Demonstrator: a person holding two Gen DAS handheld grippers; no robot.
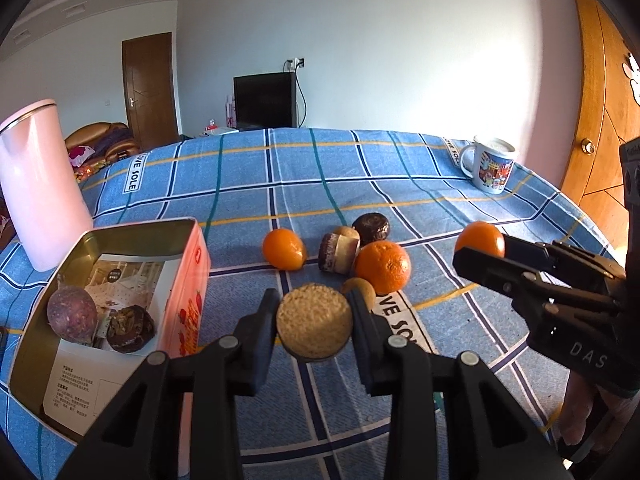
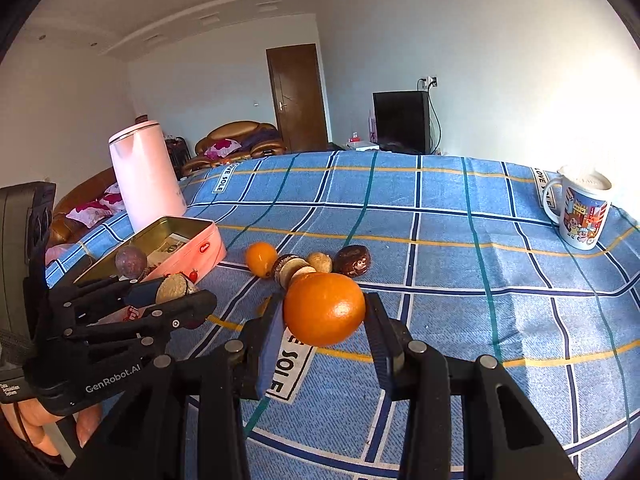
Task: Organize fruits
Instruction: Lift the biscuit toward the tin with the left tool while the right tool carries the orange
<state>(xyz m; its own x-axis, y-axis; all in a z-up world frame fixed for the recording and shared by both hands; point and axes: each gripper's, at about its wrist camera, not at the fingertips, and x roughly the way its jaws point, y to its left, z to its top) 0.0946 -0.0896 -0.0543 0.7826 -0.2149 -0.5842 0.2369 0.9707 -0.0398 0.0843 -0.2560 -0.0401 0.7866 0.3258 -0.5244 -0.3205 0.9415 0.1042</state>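
At the far left we saw a pale pink jug (image 1: 40, 188) standing on the blue checked cloth (image 1: 400, 184), and just beside it an open tin box (image 1: 188, 264) that already held a purple round fruit (image 1: 72, 313) and a dark wrinkled fruit (image 1: 130, 328) on a printed sheet. To the right of the box, our left gripper (image 1: 314, 322) was clamped on a halved fruit (image 1: 314, 322), its pale, grainy cut face turned toward the camera and lifted clear of the cloth. Beyond it lay the loose group: an orange (image 1: 284, 249), a cut fruit piece (image 1: 338, 252) with a purple rim, a dark brown fruit (image 1: 371, 227) behind it, a second orange (image 1: 382, 266) touching the cut piece, and a small tan fruit (image 1: 362, 288) partly hidden behind the left gripper's right finger. Further right, our right gripper (image 2: 324, 312) was closed on a third orange (image 2: 324, 308), held above the cloth and apart from the group. At the far right a white printed mug (image 1: 490, 168) stood upright near the table's edge, well apart from the fruit.
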